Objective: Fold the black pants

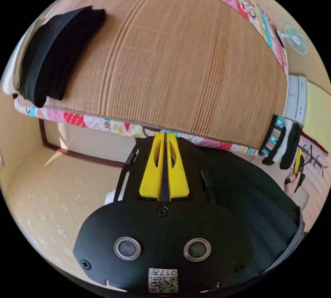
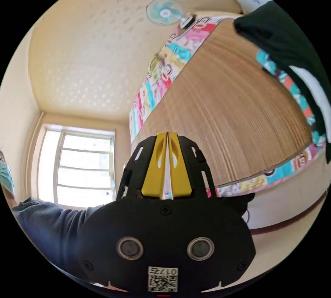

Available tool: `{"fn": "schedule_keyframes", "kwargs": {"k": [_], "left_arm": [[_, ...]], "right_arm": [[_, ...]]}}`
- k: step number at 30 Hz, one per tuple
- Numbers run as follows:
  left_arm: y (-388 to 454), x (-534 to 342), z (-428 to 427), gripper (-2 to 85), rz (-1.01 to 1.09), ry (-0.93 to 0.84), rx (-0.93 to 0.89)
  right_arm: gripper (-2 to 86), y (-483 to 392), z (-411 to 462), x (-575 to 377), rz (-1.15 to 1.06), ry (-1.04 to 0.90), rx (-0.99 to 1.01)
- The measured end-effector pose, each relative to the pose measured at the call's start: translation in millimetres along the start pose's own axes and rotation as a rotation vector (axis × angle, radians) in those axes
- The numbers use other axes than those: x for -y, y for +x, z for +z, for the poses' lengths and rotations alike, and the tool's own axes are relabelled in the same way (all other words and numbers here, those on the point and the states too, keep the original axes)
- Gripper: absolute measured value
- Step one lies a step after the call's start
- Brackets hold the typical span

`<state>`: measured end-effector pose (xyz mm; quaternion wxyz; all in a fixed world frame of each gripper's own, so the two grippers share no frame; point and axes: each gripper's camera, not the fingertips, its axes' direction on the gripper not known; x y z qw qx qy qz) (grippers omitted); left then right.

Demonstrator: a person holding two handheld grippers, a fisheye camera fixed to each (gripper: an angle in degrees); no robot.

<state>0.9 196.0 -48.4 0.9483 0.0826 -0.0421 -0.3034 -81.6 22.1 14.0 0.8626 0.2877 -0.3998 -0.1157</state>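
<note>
In the left gripper view the black pants (image 1: pixel 241 187) spread out behind and to the right of my left gripper (image 1: pixel 165 135). Its yellow jaws are closed, and dark cloth shows in the slit between them. Its tip is at the near edge of a bed covered with a woven mat (image 1: pixel 179 56). In the same view, far to the right, a hand holds my right gripper (image 1: pixel 298 162). In the right gripper view my right gripper (image 2: pixel 167 134) is shut with only light in the slit, and a bit of black cloth (image 2: pixel 239 201) shows behind its right side.
A folded black pile (image 1: pixel 55 60) lies on the mat's far left corner. Stacked folded clothes (image 1: pixel 281 141), striped, white and black, sit at the right edge (image 2: pixel 293 60). A patchwork quilt (image 1: pixel 103 123) lies under the mat. A fan (image 2: pixel 164 11), a window (image 2: pixel 82 170) and a person's grey sleeve (image 2: pixel 44 222) are also in view.
</note>
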Motion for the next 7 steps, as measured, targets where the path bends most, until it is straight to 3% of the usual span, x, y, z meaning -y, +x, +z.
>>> {"fn": "schedule_keyframes", "kwargs": {"k": [7], "left_arm": [[-121.9, -41.7, -5.0, -0.5, -0.129, -0.055, -0.013]], "right_arm": [[0.5, -94.2, 152.9, 10.3, -0.225, -0.369, 0.027]]}}
